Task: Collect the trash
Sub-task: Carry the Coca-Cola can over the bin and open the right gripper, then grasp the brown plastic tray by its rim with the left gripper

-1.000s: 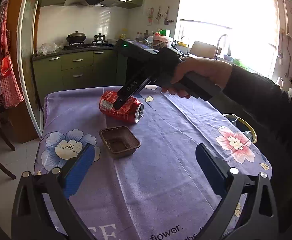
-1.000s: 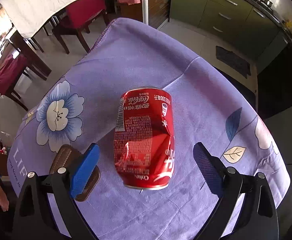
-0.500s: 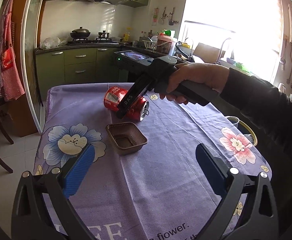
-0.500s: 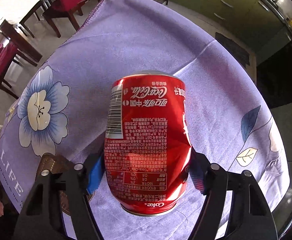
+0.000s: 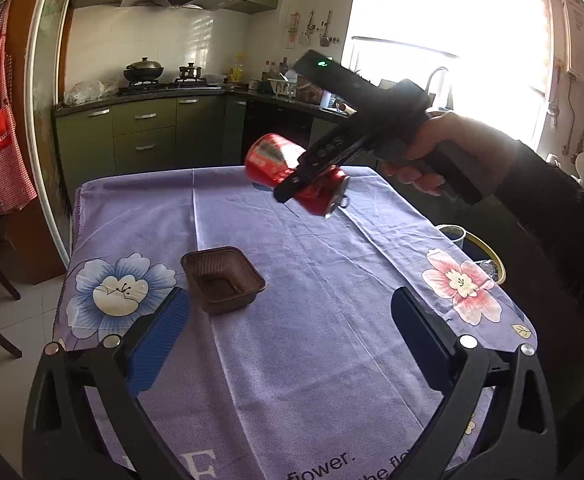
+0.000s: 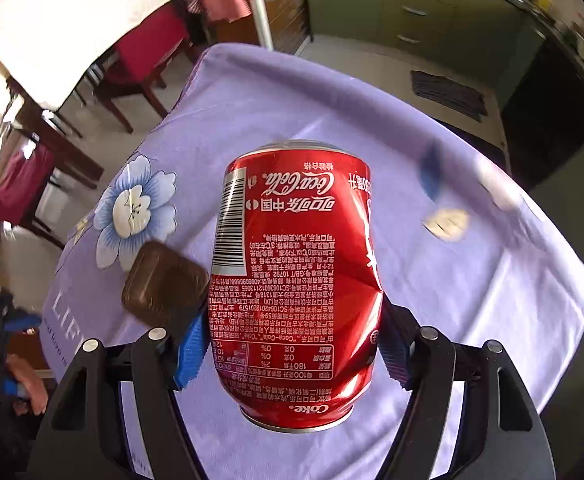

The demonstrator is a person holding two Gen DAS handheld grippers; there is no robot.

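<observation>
My right gripper is shut on a dented red Coke can and holds it in the air above the purple flowered tablecloth. In the left wrist view the can hangs above the far end of the table in the right gripper. A small brown plastic tray sits on the cloth just ahead of my left gripper, which is open and empty above the near part of the table. The tray also shows in the right wrist view.
A round bin with a yellow rim stands on the floor beside the table's right edge. Green kitchen cabinets line the far wall. Red chairs and another table stand past the table's left side.
My right gripper closed on the can where it lay on the cloth and lifted it clear of the table. My left gripper stayed open and pulled back a little.
</observation>
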